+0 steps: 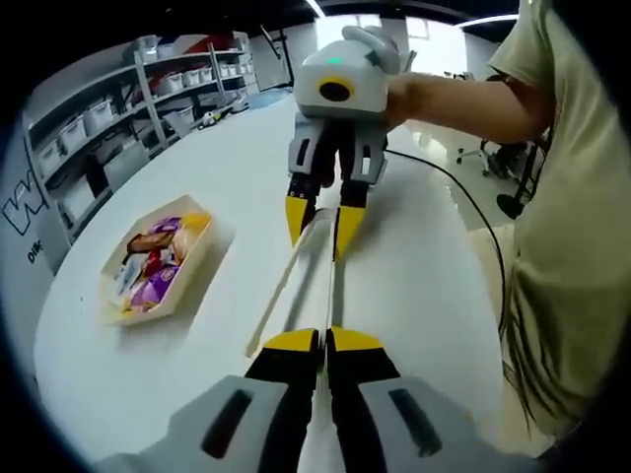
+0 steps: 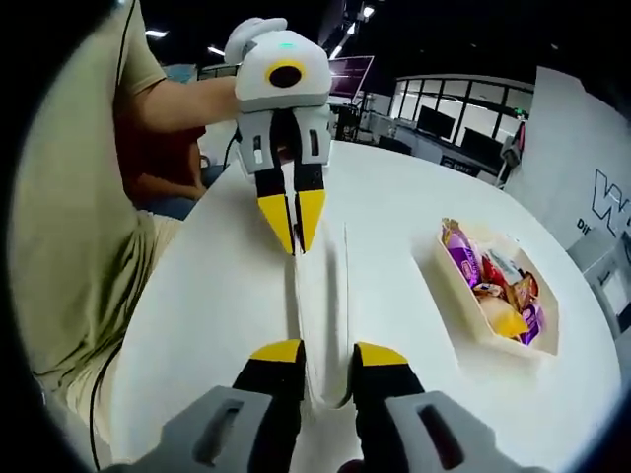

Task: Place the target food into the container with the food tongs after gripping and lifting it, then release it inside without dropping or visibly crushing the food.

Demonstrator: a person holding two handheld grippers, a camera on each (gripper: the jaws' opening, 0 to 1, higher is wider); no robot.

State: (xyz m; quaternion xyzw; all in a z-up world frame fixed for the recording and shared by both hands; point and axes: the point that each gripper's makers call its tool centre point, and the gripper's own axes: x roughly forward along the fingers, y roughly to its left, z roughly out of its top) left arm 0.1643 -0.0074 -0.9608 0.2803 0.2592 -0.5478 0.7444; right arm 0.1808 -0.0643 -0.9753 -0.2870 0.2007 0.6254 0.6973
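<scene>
Workroom with shelving behind; round white table [image 1: 197,177] carries everything. Your left gripper [image 1: 322,340] has its jaws nearly shut on one end of the white tongs [image 2: 320,296]; your right gripper [image 2: 325,353] holds the other end, jaws partly open around the wider arms. Container [image 2: 449,286] of wrapped snacks [image 1: 153,261] sits just beside the tongs, away from your body. Wrappers look light, crinkly, slippery: judge a pinch across the middle, gently. Table edge near your torso; open room lies beyond the container
</scene>
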